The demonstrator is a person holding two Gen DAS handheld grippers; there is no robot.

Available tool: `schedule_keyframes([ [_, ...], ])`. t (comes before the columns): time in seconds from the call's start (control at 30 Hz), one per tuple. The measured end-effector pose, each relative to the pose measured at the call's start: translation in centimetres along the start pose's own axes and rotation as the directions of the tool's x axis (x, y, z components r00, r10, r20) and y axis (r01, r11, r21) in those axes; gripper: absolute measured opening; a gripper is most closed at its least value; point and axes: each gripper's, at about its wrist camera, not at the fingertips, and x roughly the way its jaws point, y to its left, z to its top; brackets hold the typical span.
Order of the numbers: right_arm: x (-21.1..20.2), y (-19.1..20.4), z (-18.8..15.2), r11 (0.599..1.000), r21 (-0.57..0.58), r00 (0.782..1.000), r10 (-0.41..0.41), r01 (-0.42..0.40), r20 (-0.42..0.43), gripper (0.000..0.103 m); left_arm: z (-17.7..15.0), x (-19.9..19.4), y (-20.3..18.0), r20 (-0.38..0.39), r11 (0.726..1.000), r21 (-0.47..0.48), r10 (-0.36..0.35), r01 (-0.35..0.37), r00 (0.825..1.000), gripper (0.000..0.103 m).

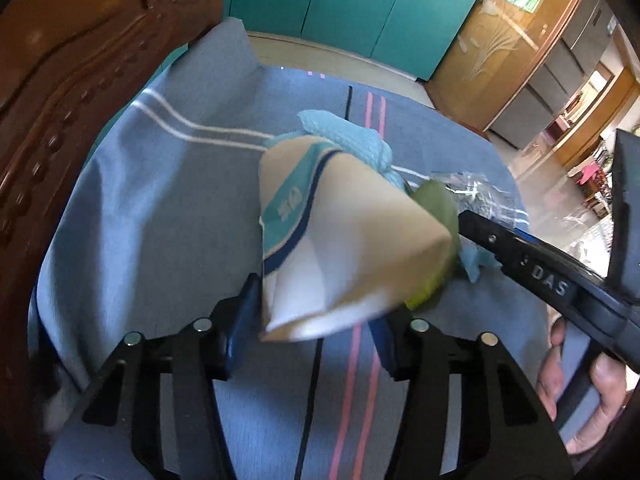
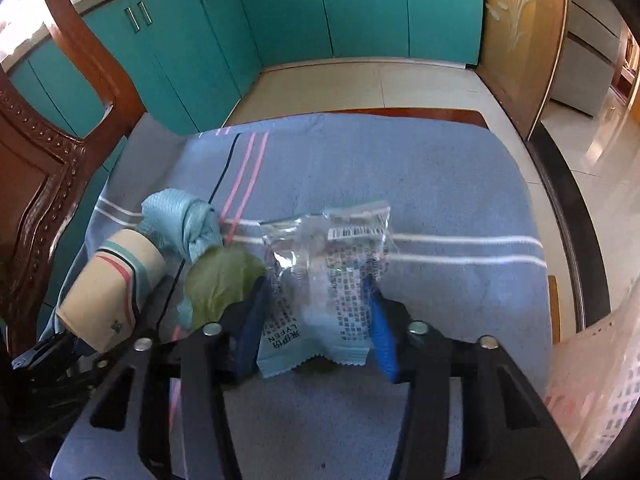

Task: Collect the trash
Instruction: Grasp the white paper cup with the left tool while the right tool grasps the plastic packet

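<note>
My left gripper is shut on a crushed paper cup, tan with teal and blue bands, held above the blue cloth; the cup also shows in the right wrist view. My right gripper is shut on a clear and blue plastic snack wrapper. A crumpled light-blue tissue and a green leaf lie on the cloth just left of the wrapper. In the left wrist view the tissue and the leaf sit behind the cup.
A blue striped cloth covers the table. A carved wooden chair stands at the left. A white perforated basket is at the right edge. Teal cabinets line the far wall. The right gripper's black body crosses the left wrist view.
</note>
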Motion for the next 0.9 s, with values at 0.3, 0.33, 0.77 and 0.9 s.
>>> schedule_keyframes([
  [0.3,-4.7,-1.4,-4.0,0.999,-0.018,0.999,0.030,-0.030,0.034,0.041,-3.2,-4.1,0.3,0.035,0.999,0.035,-0.010,0.009,0.999,0.083],
  [0.33,-5.4,-1.6,-4.5,1.000,-0.015,0.999,0.027,-0.026,0.038,0.041,-3.0,-4.5,0.4,0.047,1.000,0.021,-0.009,0.008,0.999,0.087],
  [0.77,-10.0,-2.2,-8.4,0.999,-0.045,0.997,0.008,-0.005,0.073,0.041,3.7,2.1,-1.8,-0.047,0.993,-0.112,-0.029,0.024,0.998,0.097],
  [0.9,-10.4,-1.9,-8.8,0.998,-0.058,0.997,0.023,-0.018,0.078,0.041,3.6,3.2,-1.9,-0.068,0.994,-0.111,-0.028,0.021,0.997,0.085],
])
